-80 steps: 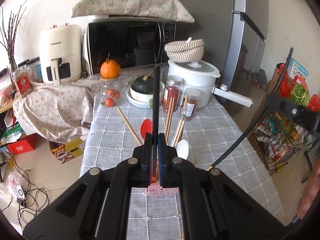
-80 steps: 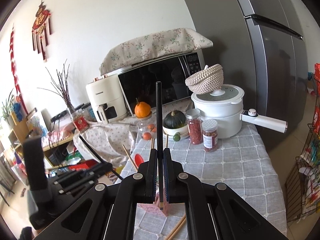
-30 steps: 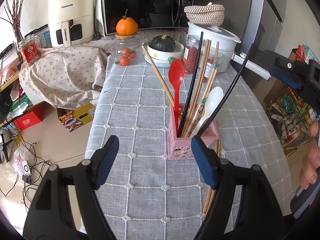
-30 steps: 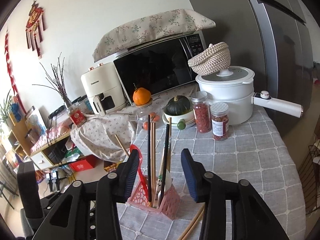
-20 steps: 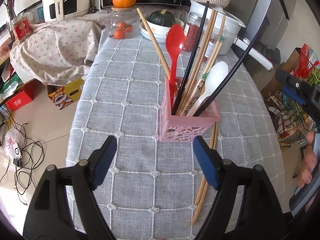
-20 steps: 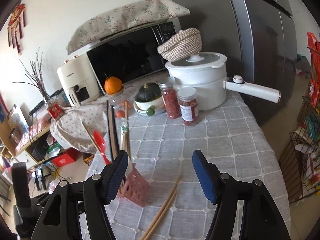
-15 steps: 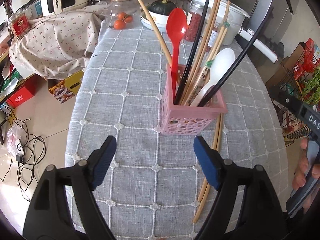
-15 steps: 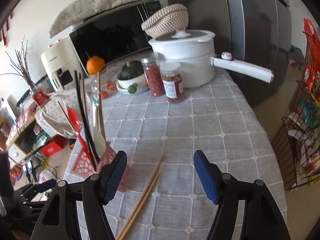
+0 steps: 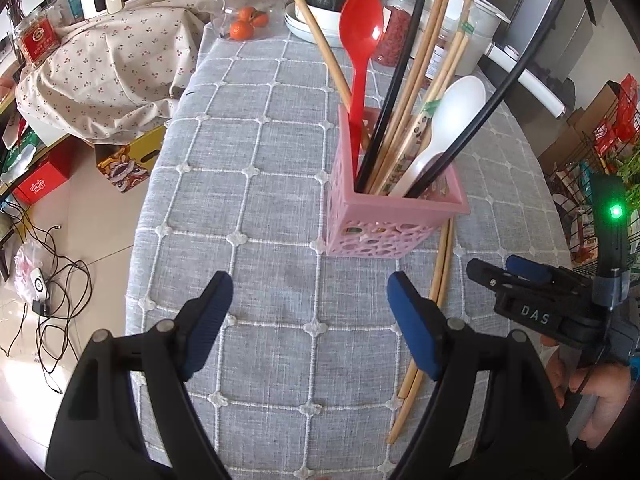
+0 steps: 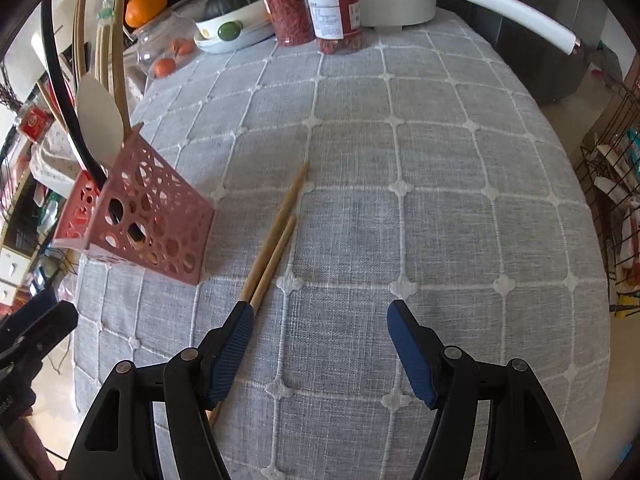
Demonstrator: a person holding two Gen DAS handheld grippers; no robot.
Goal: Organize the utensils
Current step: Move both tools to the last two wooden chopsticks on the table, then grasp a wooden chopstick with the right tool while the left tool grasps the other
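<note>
A pink perforated holder (image 9: 394, 216) stands on the grey checked tablecloth (image 9: 256, 184). It holds a red spoon (image 9: 360, 36), a white spoon (image 9: 452, 108), black chopsticks (image 9: 396, 80) and several wooden chopsticks. Two wooden chopsticks (image 9: 428, 320) lie on the cloth to the right of the holder. My left gripper (image 9: 308, 300) is open and empty, in front of the holder. My right gripper (image 10: 318, 320) is open and empty; its left finger overlaps the loose chopsticks (image 10: 276, 236), with the holder (image 10: 140, 216) to the left. It also shows in the left wrist view (image 9: 520, 276).
At the table's far end stand two red-filled jars (image 10: 308, 8), a white pot with a long handle (image 10: 500, 8), a bowl with a dark squash (image 10: 236, 12) and a glass jar of small oranges (image 10: 164, 52). A wire rack (image 10: 616, 160) stands right of the table.
Both grippers have let go of the black chopsticks, which now stand in the holder, and have opened. Both have dropped low over the cloth; the right one has moved over the loose wooden chopsticks.
</note>
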